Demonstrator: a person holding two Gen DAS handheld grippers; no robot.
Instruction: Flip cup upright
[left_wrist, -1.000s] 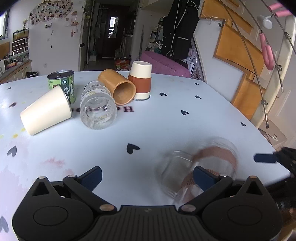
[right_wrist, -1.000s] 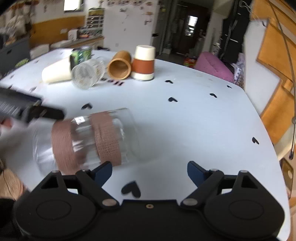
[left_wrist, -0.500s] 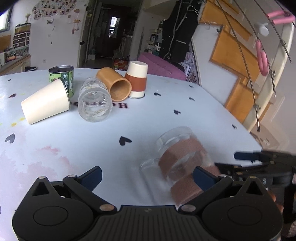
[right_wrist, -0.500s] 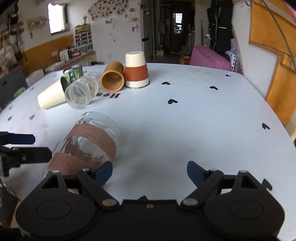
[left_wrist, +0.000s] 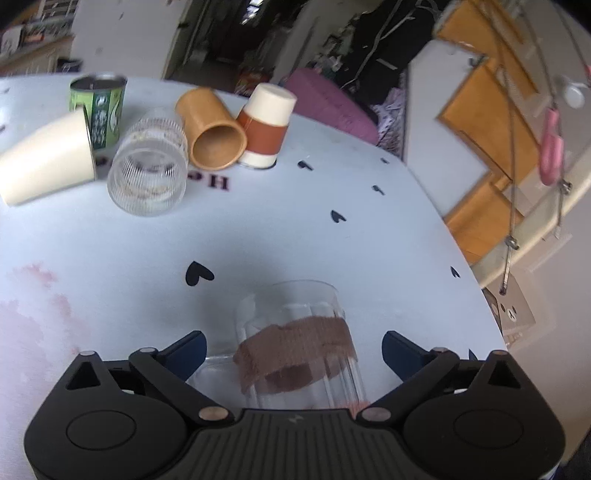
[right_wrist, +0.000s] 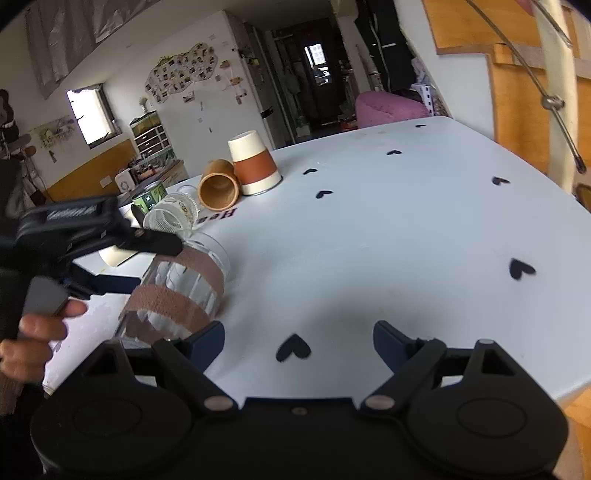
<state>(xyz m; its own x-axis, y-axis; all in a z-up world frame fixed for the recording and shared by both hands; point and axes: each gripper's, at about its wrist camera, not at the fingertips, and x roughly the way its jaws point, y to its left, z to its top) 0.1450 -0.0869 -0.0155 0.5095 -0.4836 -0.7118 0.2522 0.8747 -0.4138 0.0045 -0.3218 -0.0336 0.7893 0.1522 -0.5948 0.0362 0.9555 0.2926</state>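
Two sets of tongs, both wide open and holding nothing; left tongs (left_wrist: 293, 349) straddle the glass cup (left_wrist: 295, 343), which lies on the surface (left_wrist: 295, 229) with its long axis running away from them; right tongs (right_wrist: 298, 338) sit off to its right, so left looks nearer
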